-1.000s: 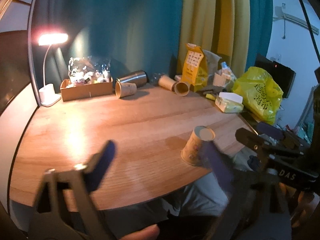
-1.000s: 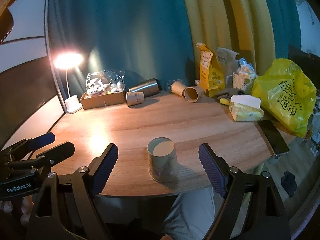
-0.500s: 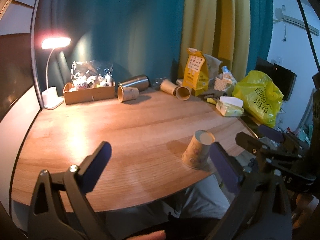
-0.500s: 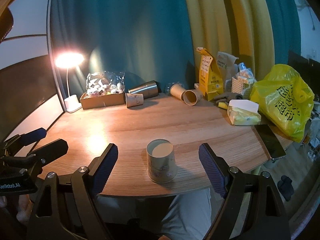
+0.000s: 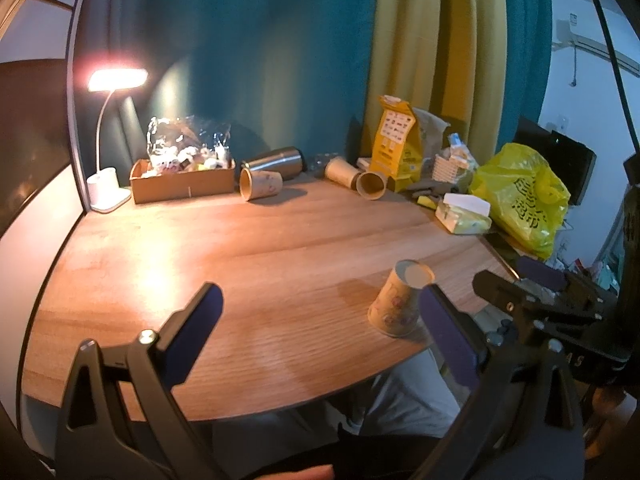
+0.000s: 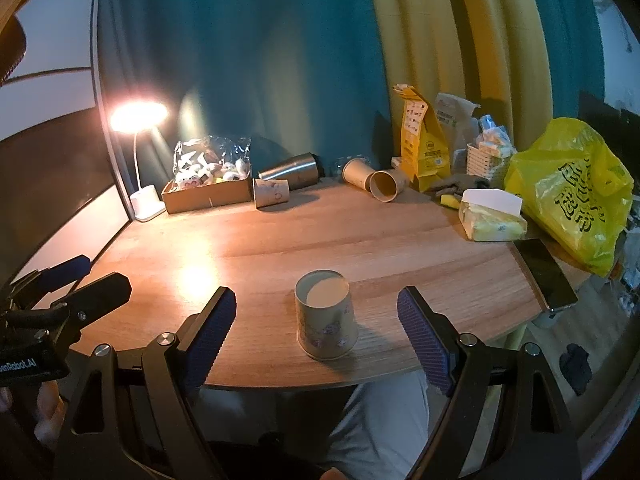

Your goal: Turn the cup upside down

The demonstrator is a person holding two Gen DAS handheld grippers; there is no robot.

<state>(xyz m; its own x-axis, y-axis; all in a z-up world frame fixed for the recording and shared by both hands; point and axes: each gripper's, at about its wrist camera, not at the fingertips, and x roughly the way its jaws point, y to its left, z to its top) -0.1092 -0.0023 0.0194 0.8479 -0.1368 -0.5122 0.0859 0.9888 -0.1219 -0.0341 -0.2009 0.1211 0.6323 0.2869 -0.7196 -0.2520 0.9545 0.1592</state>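
Paper cup [image 6: 326,316] upside down on table [image 6: 360,240], between spread fingers of right gripper [image 6: 316,320]; left gripper [image 5: 320,320] likewise agape.

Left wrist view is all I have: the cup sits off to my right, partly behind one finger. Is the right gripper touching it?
Observer: No. In the right wrist view the cup stands centred between the open fingers of the right gripper, with a gap on each side.
Operator: Anything by the table's right edge that I could knock?
Observer: Yes. A phone lies flat along the right edge of the table, well apart from the cup.
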